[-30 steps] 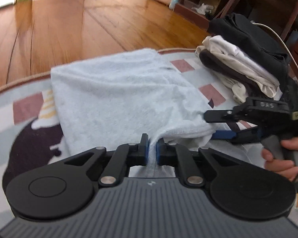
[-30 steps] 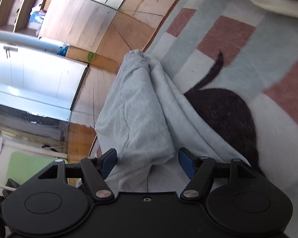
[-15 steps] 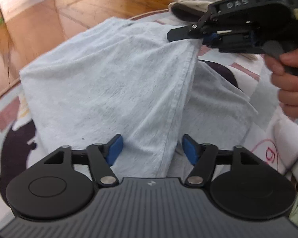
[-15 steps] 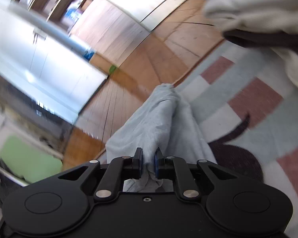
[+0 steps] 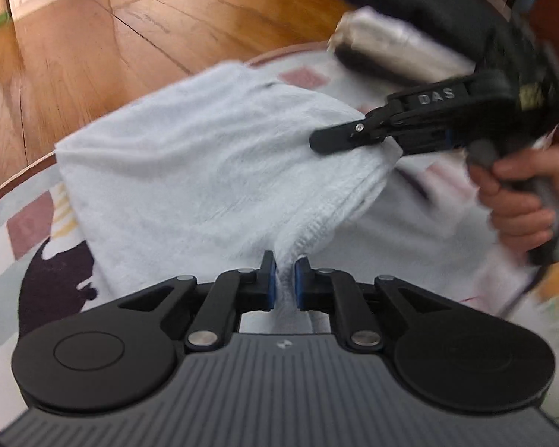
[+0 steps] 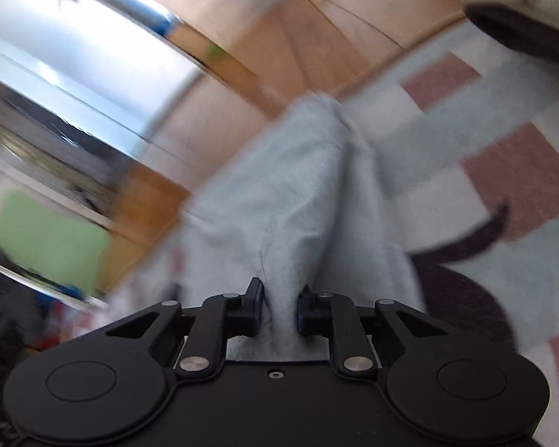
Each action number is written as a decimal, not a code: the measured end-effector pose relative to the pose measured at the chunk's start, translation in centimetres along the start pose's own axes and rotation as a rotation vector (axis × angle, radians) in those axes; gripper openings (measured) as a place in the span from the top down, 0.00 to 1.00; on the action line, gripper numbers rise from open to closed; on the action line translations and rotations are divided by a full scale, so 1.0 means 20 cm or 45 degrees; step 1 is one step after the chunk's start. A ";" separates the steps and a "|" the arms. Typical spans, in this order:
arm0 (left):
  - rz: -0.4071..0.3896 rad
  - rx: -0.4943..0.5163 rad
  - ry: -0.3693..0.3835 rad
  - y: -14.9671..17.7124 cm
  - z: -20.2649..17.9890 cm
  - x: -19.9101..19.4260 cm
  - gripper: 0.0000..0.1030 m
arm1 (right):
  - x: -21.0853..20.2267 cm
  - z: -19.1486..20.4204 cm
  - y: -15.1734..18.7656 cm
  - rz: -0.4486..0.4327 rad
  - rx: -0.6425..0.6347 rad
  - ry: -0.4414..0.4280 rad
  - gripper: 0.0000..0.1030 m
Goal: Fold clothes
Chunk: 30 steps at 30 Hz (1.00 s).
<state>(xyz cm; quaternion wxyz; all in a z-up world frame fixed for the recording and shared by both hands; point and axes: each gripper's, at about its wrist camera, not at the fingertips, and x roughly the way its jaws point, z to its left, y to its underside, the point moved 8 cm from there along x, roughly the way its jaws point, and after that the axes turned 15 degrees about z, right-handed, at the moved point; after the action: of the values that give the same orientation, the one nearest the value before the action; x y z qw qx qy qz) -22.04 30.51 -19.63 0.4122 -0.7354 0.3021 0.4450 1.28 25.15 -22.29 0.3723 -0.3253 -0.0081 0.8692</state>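
Note:
A pale blue-grey garment [image 5: 212, 171] lies partly folded on a patterned rug [image 5: 26, 231]. My left gripper [image 5: 284, 279] is shut on its near hem, the cloth bunched between the blue pads. In the left wrist view my right gripper [image 5: 357, 141] comes in from the right, held by a hand [image 5: 521, 201], and pinches the garment's right corner. The right wrist view shows that gripper [image 6: 279, 307] shut on a ridge of the same garment [image 6: 298, 186], which stretches away toward the wooden floor. Both views are motion-blurred.
A stack of folded clothes [image 5: 410, 48], dark and cream, sits at the rug's far right [image 6: 521, 18]. Wooden floor [image 5: 93, 44] lies beyond the rug. The rug [image 6: 521, 171] has pink squares and a dark animal shape [image 5: 56, 279].
My left gripper was shut, opened half a second ago, and is now shut on the near hem. My right gripper closed on the garment's right side and has lifted it.

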 end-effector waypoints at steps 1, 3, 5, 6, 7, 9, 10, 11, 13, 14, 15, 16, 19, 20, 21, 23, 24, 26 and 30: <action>-0.007 -0.007 0.072 0.00 -0.01 -0.06 0.91 | -0.05 0.05 0.00 -0.009 0.014 -0.087 0.82; -0.019 -0.019 0.227 0.01 -0.05 -0.17 0.88 | -0.15 0.11 0.02 -0.024 0.008 -0.158 0.82; 0.074 0.008 0.128 0.07 -0.05 -0.06 0.56 | -0.19 0.10 0.05 -0.015 -0.041 -0.059 0.82; 0.131 0.026 0.053 0.11 -0.05 0.01 0.49 | -0.19 0.07 0.08 -0.005 -0.062 0.041 0.82; 0.188 0.044 -0.022 0.15 -0.04 0.08 0.44 | -0.16 0.01 0.10 0.023 -0.064 0.168 0.79; 0.301 0.079 -0.172 0.22 -0.03 0.22 0.44 | -0.12 -0.09 0.14 0.061 -0.049 0.336 0.75; 0.325 0.056 -0.178 0.26 -0.02 0.25 0.45 | -0.12 -0.10 0.16 0.054 -0.038 0.333 0.75; 0.333 0.012 -0.148 0.30 -0.01 0.28 0.44 | -0.13 -0.11 0.17 0.046 -0.026 0.330 0.75; 0.326 -0.077 -0.082 0.37 0.01 0.29 0.44 | -0.14 -0.13 0.20 0.031 -0.003 0.324 0.55; 0.287 -0.107 -0.061 0.39 0.02 0.28 0.44 | -0.14 -0.14 0.22 0.023 0.009 0.321 0.48; 0.241 -0.130 -0.049 0.41 0.04 0.25 0.44 | -0.15 -0.15 0.23 0.016 0.020 0.318 0.46; 0.207 -0.140 -0.040 0.43 0.04 0.24 0.44 | -0.16 -0.15 0.25 0.004 0.024 0.306 0.46; 0.133 -0.132 -0.013 0.45 0.05 0.22 0.44 | -0.15 -0.16 0.29 -0.008 -0.023 0.307 0.66; 0.125 -0.104 -0.001 0.46 0.04 0.22 0.48 | -0.16 -0.15 0.31 -0.018 -0.070 0.352 0.77; 0.124 -0.060 -0.009 0.46 0.02 0.22 0.53 | -0.17 -0.13 0.33 -0.026 -0.127 0.402 0.78; 0.138 0.044 -0.074 0.48 -0.01 0.20 0.78 | -0.18 -0.09 0.34 -0.037 -0.223 0.535 0.78; 0.141 0.078 -0.098 0.48 -0.01 0.19 0.78 | -0.18 -0.07 0.35 -0.043 -0.267 0.626 0.75; 0.127 0.067 -0.100 0.47 0.00 0.16 0.79 | -0.18 -0.01 0.36 -0.055 -0.356 0.810 0.65; 0.111 -0.056 -0.039 0.47 0.06 0.13 0.74 | -0.21 0.18 0.43 -0.120 -0.570 1.000 0.53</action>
<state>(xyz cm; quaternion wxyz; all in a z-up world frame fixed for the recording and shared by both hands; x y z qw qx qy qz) -29.02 26.93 -25.50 0.3809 -0.7235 0.3175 0.4803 -4.06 17.03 -19.35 0.3067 -0.7020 -0.0687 0.6390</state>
